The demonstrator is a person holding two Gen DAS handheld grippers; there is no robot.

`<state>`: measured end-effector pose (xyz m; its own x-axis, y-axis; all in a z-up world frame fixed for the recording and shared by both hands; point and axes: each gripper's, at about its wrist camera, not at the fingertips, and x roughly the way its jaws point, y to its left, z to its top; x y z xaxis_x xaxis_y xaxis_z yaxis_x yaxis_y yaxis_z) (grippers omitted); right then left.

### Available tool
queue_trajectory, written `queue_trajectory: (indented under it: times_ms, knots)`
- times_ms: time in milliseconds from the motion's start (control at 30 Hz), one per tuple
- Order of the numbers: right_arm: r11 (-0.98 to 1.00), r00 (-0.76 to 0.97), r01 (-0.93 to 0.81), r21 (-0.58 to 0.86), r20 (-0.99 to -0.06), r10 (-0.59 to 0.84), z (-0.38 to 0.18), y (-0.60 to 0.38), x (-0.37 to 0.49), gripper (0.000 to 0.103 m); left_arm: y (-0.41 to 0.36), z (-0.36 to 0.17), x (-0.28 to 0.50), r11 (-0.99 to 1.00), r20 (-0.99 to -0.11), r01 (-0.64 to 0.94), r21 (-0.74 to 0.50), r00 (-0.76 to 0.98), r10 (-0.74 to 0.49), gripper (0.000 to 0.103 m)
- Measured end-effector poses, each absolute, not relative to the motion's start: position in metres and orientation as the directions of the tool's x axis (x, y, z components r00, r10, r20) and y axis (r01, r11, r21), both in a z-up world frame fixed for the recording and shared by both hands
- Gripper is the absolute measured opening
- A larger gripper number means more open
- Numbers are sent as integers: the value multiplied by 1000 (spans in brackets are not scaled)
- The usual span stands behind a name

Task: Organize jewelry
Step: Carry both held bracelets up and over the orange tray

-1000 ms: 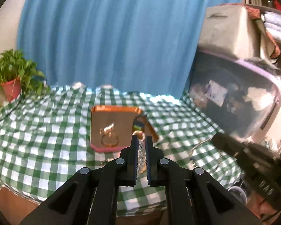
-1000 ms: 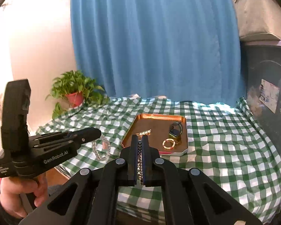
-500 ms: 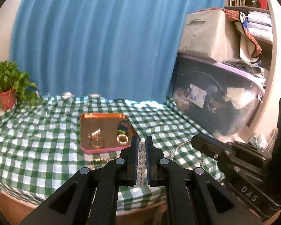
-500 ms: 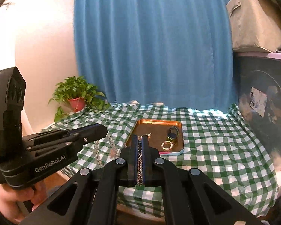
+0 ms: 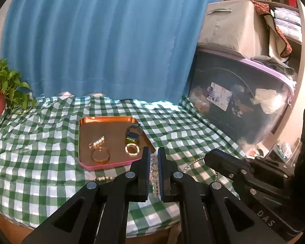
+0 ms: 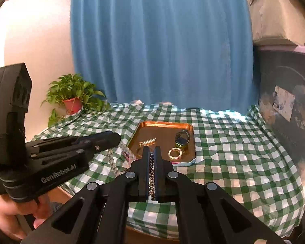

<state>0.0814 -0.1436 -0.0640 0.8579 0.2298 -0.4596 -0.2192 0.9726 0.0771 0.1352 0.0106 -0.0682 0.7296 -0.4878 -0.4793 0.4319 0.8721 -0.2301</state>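
An orange tray (image 5: 85,126) (image 6: 152,125) lies on the green checked tablecloth and holds a pearl clip (image 5: 96,142), a gold bangle (image 5: 100,155), a beaded ring (image 5: 132,148) (image 6: 175,153) and a dark keyring piece (image 5: 133,133) (image 6: 182,139). My left gripper (image 5: 153,152) is shut on a clear bead bracelet (image 5: 154,174), held above the near table edge in front of the tray; the bracelet hangs from it in the right wrist view (image 6: 113,158). My right gripper (image 6: 151,152) is shut on a gold chain (image 6: 151,181), which dangles in the left wrist view (image 5: 193,162).
A small gold piece (image 5: 103,178) lies on the cloth (image 5: 30,162) in front of the tray. A potted plant (image 6: 73,99) stands at the back left. A dark storage bin (image 5: 244,105) with a grey box on top stands to the right. A blue curtain hangs behind.
Both grippers have come closer to the tray, which now looks larger. Both keep their hold on the bracelet and the chain.
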Motion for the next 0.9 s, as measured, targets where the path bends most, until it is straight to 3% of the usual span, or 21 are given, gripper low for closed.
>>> queue_trajectory:
  times_ms: [467, 700, 800, 900]
  knots:
    - [954, 842, -284, 100, -450, 298, -69, -153, 186, 2, 36, -77, 229, 881, -465, 395, -259, 749, -472, 8]
    - [915, 802, -380, 137, -443, 400, -91, -141, 249, 2, 47, -85, 279, 864, -435, 411, -290, 748, -502, 8]
    - [906, 773, -388, 171, -475, 421, -121, -143, 276, 2, 50, -112, 304, 875, -467, 367, -315, 743, -480, 8]
    - [899, 741, -393, 195, -511, 435, -150, -142, 289, 2, 53, -157, 332, 898, -558, 293, -328, 707, -435, 8]
